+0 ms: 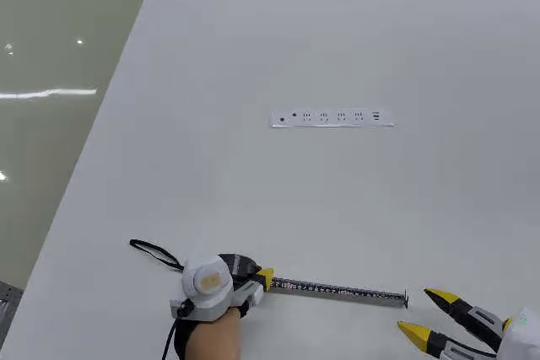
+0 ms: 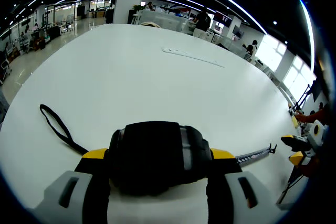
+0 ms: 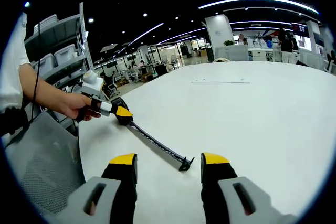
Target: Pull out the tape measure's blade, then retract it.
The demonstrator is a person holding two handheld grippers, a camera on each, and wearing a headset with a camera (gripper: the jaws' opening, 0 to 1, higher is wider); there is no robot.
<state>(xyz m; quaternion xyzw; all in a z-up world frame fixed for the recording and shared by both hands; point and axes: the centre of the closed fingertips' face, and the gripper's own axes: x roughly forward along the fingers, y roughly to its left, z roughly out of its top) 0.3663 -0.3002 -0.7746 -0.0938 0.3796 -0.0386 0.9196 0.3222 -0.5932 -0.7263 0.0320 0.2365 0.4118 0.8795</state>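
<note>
Pull-out stage: blade (image 1: 337,292) extended, end hook (image 3: 185,164) free.
Left tongs (image 2: 158,155) clamp the tape measure (image 1: 243,269); right tongs (image 3: 169,158) stand open, the end hook just ahead, untouched on the surface (image 1: 337,200). Retraction likely follows, with the end hook guided back.

The left gripper (image 2: 159,155) is clamping the tape measure (image 2: 157,148) between its yellow-tipped jaws, squeezing the black case from both sides. The blade (image 2: 253,156) is lying out along the table (image 2: 157,77) to the right. Its hook (image 2: 271,149) is pointing toward the right gripper (image 2: 291,148), which is waiting near it with jaws apart. The strap (image 2: 55,123) is trailing off left in a loop. A power strip (image 2: 191,56) is lying far across the table.
</note>
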